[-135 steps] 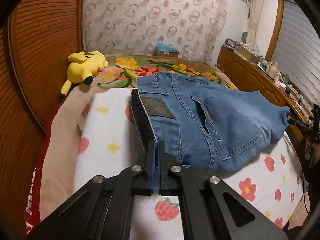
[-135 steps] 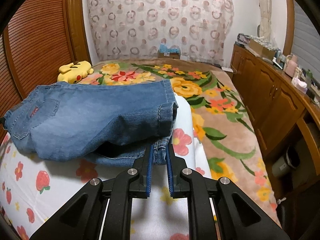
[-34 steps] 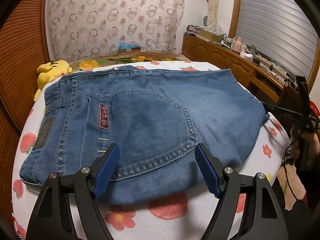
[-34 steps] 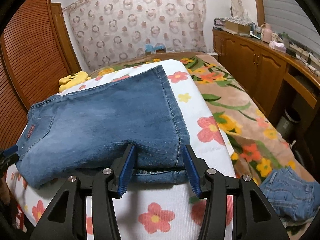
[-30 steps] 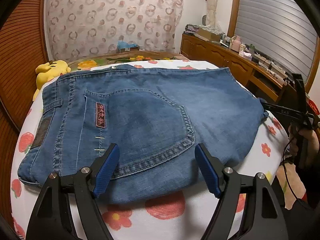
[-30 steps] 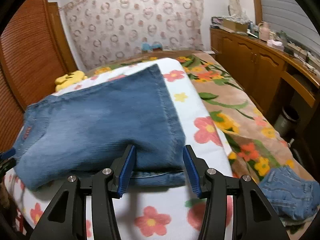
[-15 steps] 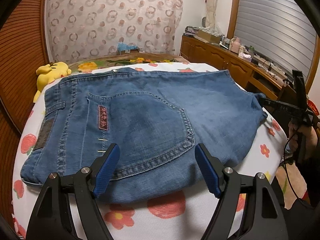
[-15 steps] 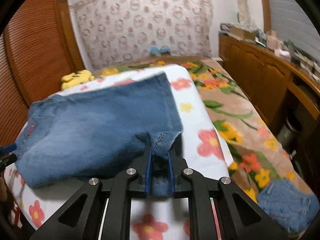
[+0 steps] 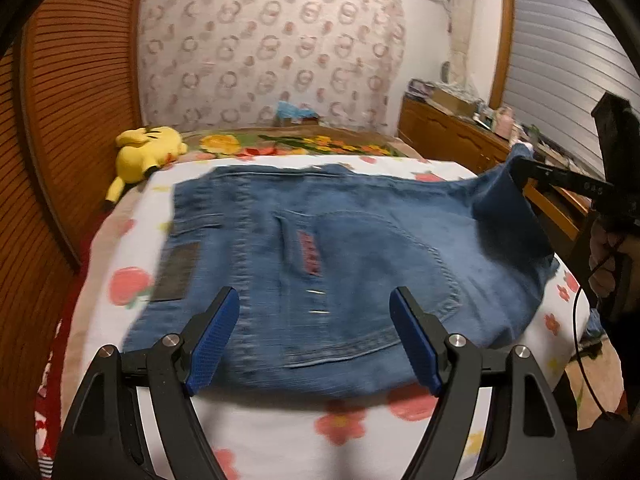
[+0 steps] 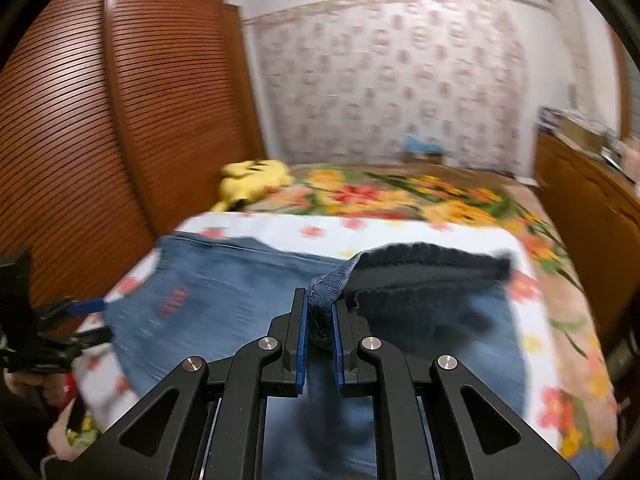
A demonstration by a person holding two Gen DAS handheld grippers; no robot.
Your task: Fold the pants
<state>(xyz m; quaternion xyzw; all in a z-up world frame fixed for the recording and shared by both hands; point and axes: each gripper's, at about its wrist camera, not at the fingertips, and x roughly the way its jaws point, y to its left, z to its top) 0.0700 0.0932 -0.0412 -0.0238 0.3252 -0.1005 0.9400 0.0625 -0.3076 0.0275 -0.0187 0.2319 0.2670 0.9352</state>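
— Where are the jeans point(image 9: 360, 256) now?

— Spread flat on the flowered blanket point(image 9: 280, 432) on the bed, waistband to the left as the person faces them, hem end to the right. Their long axis runs side to side across the bed.

— And the 2 grippers?

— The right gripper point(image 10: 319, 320) has just been closing and is now clenched on the hem corner point(image 10: 332, 284), which stands lifted off the blanket with its dark inside showing. The left gripper point(image 9: 316, 340) hangs spread wide over the near edge of the seat, by the back pocket point(image 9: 384, 264), gripping nothing.

— So which way does the fold go?

— I'd judge leftward along that long axis: the right hand is the one at the hem, and the waistband lies well away to its left. The left hand is nearer the waistband and could pin it.

— Anything in the way?

— A yellow plush toy point(image 9: 146, 152) sits beyond the blanket, well apart.
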